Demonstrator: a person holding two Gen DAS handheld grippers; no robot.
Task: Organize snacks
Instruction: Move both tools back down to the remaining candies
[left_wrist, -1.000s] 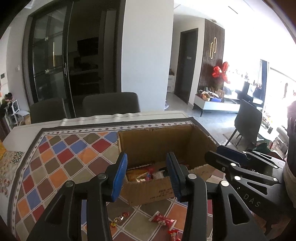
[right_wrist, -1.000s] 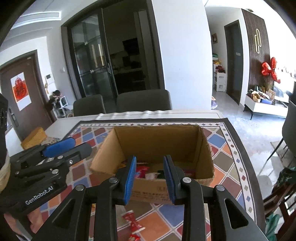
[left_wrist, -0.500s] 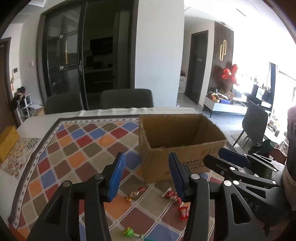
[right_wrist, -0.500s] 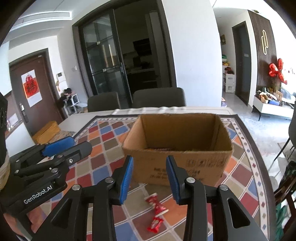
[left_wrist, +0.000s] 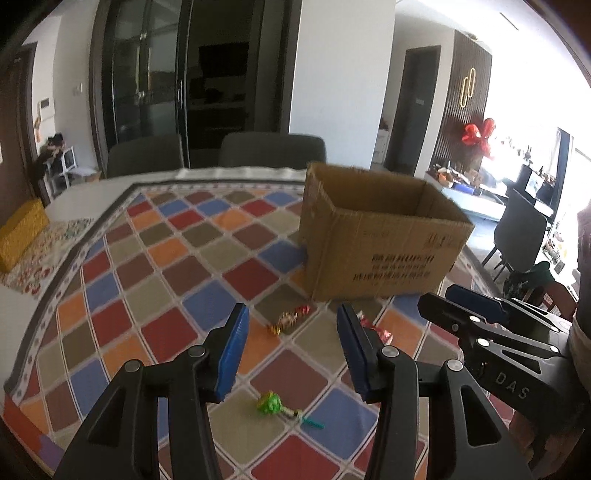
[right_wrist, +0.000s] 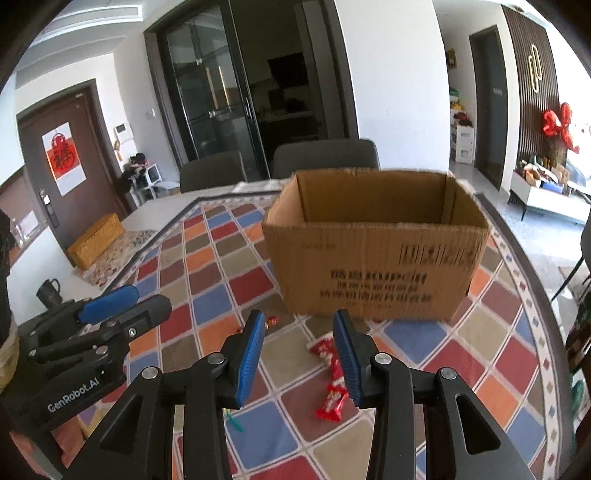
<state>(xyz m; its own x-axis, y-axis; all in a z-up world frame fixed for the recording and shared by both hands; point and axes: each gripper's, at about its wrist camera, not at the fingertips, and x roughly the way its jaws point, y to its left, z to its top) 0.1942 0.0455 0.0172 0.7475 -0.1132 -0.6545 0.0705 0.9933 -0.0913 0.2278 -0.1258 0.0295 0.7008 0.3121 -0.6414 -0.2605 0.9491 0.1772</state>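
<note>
Two hand-held grippers, left (left_wrist: 291, 350) and right (right_wrist: 299, 354), hover released and empty in front of the cardboard box (right_wrist: 373, 254). Crinkly red wrappers (right_wrist: 330, 373), a gold candy (left_wrist: 290, 319) and a green lollipop (left_wrist: 273, 404) lie just before the box; such thin, slippery foil could slide off the smooth checked bench cloth (left_wrist: 166, 266) when pinched

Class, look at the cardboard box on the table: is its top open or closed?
Open. The cardboard box stands upright with no flaps over its top, so its inner walls show in both views. Whether anything lies inside cannot be told.
</note>
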